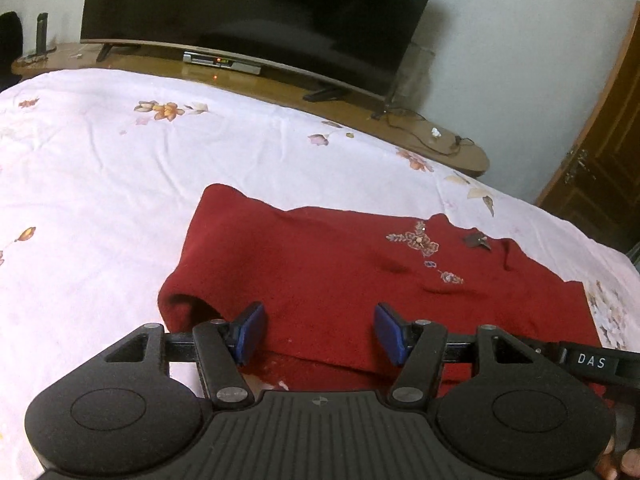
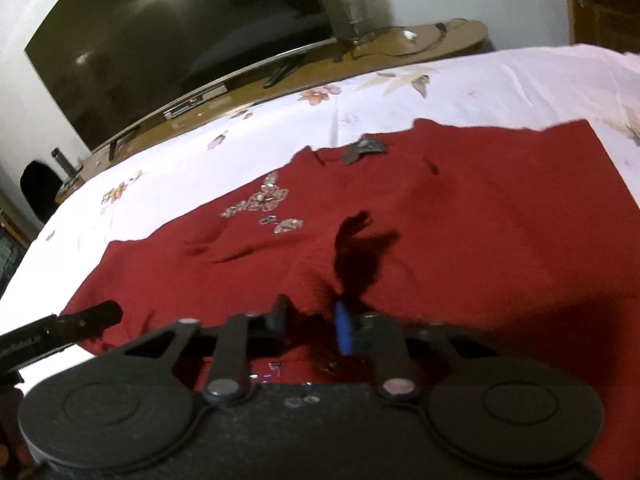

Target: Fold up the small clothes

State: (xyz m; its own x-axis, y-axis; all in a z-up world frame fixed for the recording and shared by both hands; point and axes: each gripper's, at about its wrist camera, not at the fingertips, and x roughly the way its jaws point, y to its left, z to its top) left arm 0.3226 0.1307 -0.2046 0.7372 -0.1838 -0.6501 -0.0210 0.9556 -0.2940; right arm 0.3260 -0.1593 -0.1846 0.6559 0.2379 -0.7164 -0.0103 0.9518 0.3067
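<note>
A dark red garment point(image 1: 340, 264) with beaded flower embroidery point(image 1: 420, 242) lies spread flat on a white floral bedsheet point(image 1: 120, 180). My left gripper point(image 1: 320, 332) stands open over the garment's near edge, blue pads point(image 1: 250, 332) wide apart with nothing pinched between them. In the right wrist view the same garment point(image 2: 440, 200) fills the middle. My right gripper point(image 2: 311, 320) sits low at its near edge, its jaws drawn in on a dark bunched fold of the red cloth. A rolled or folded edge of the garment shows at the left point(image 1: 180, 300).
A large dark television point(image 1: 260, 4) stands on a long wooden cabinet point(image 1: 280, 84) beyond the bed, with a set-top box point(image 1: 222, 63) and cables point(image 1: 432, 136). A wooden door point(image 1: 608, 140) is at the right. Part of the other gripper point(image 2: 60, 328) shows at the left edge.
</note>
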